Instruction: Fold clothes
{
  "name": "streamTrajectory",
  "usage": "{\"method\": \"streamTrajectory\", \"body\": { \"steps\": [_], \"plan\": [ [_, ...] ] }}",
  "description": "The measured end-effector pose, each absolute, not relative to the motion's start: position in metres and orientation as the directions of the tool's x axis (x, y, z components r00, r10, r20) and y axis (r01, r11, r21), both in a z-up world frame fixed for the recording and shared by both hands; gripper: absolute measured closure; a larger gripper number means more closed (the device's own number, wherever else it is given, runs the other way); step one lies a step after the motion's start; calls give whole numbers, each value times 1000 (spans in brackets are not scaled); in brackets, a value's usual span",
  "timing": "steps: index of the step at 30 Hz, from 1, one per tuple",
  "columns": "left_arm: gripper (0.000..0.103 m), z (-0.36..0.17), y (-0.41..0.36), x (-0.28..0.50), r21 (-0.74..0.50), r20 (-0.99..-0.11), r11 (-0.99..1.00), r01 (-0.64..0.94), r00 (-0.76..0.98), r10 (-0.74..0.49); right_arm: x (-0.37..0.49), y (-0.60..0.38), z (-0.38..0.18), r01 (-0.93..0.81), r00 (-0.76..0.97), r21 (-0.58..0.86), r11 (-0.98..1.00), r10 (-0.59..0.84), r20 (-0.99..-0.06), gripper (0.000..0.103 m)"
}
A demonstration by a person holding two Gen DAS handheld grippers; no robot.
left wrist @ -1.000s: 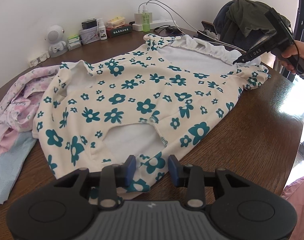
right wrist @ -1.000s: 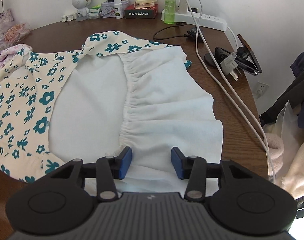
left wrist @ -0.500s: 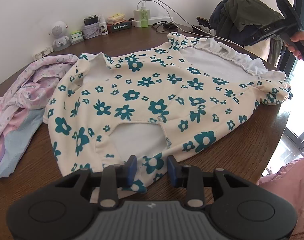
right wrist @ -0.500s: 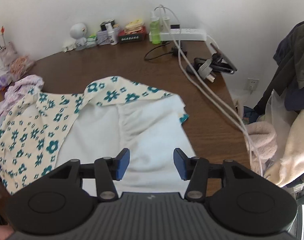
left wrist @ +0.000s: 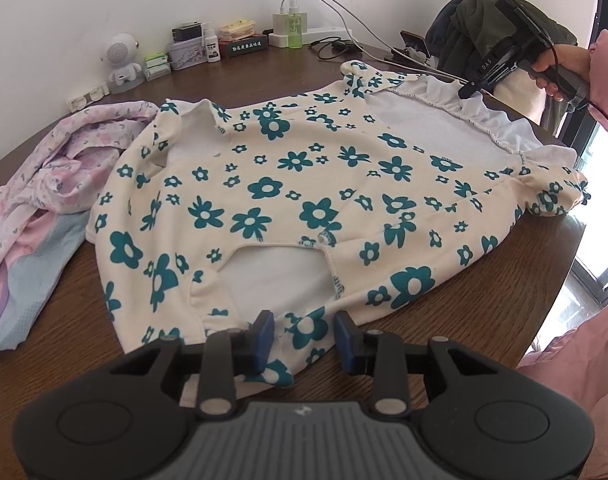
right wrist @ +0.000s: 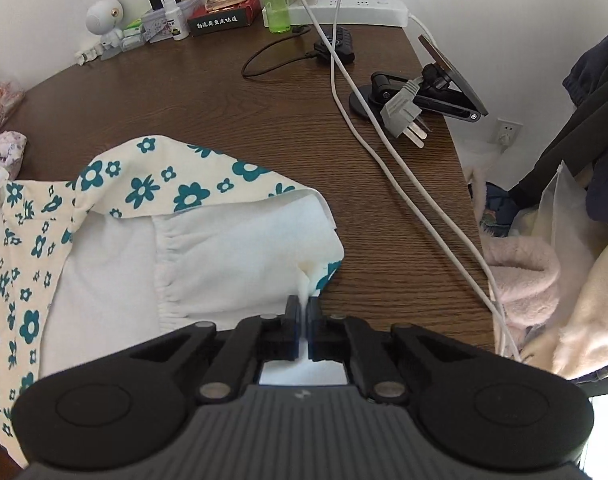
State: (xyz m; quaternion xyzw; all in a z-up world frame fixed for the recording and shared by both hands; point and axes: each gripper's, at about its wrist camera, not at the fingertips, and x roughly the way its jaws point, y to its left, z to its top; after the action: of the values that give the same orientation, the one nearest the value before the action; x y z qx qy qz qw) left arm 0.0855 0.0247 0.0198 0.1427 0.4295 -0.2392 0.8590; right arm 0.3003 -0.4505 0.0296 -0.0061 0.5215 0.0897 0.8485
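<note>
My right gripper (right wrist: 303,312) has just closed and now pinches the white gathered hem of the floral top (left wrist: 288,200), a ridge of fabric pressed up between its pads at the garment's far right corner. My left gripper (left wrist: 304,334) stands part open over the near edge of the same top, by the neck opening; cloth lies under and between its fingers, but I cannot tell whether the pads press on it. The top lies spread across the round wooden table (right wrist: 208,92), cream with teal flowers, its white inner side showing at the hem and the neckline. Its right sleeve reaches the table's rim on the window side, so there is little room there. To the left a heap of pink and pale blue clothes (left wrist: 44,184) touches the top's left sleeve. As for containers, a small patterned tin (left wrist: 186,52) stands by the wall with a dark object on its lid; what it holds is hidden. Beside it are a white spray bottle (right wrist: 172,20), a dark box (right wrist: 224,18) with a yellow packet on top, and a green bottle (right wrist: 276,4) of liquid. A white power strip (right wrist: 356,10) feeds white cables (right wrist: 384,152) that run down the right side of the table past a black phone stand (right wrist: 420,92) and a loose grey plug (right wrist: 404,110). Between the top's far edge and this clutter the table is bare brown wood.
</note>
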Motion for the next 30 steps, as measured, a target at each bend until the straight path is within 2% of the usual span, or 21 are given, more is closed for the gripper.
{"method": "streamTrajectory", "body": {
  "steps": [4,8,12,14,15,16,20,23,24,25,27,28,30],
  "plan": [
    [70,20,23,86,44,-810,848,527,516,-278,297,-452,31,-138,436,-46,989,19,-900,100],
    [70,20,24,87,37,-812,858,512,516,-273,289,-462,35,-95,452,5,995,48,-891,97],
    [69,34,27,86,-7,-791,868,497,528,-309,263,-456,71,-88,572,96,991,129,-810,77],
    [57,50,35,83,-40,-760,876,481,554,-339,248,-432,83,-172,580,94,981,178,-795,58],
    [47,59,40,82,-48,-744,883,467,573,-344,241,-417,86,-221,574,87,971,201,-794,56],
    [43,67,46,81,-46,-730,892,450,594,-337,235,-402,89,-270,565,76,960,222,-795,55],
    [39,77,76,98,-1,-722,941,339,650,-236,216,-337,74,-441,490,2,898,242,-837,55],
    [42,71,102,120,-18,-736,967,256,651,-186,206,-305,59,-509,447,-6,861,258,-856,55],
    [47,67,109,127,-32,-744,971,238,643,-182,202,-298,55,-517,440,-1,856,265,-858,55],
    [55,63,116,133,-47,-753,974,222,633,-180,200,-293,54,-516,441,9,857,274,-855,55],
    [63,53,124,140,-77,-769,970,230,606,-204,192,-282,60,-529,450,27,848,308,-838,55],
    [71,48,127,143,-91,-776,967,236,592,-218,188,-275,63,-539,454,35,842,325,-830,55],
    [73,39,129,145,-129,-789,959,253,560,-254,180,-255,73,-584,454,33,811,360,-815,55]
  ]
}}
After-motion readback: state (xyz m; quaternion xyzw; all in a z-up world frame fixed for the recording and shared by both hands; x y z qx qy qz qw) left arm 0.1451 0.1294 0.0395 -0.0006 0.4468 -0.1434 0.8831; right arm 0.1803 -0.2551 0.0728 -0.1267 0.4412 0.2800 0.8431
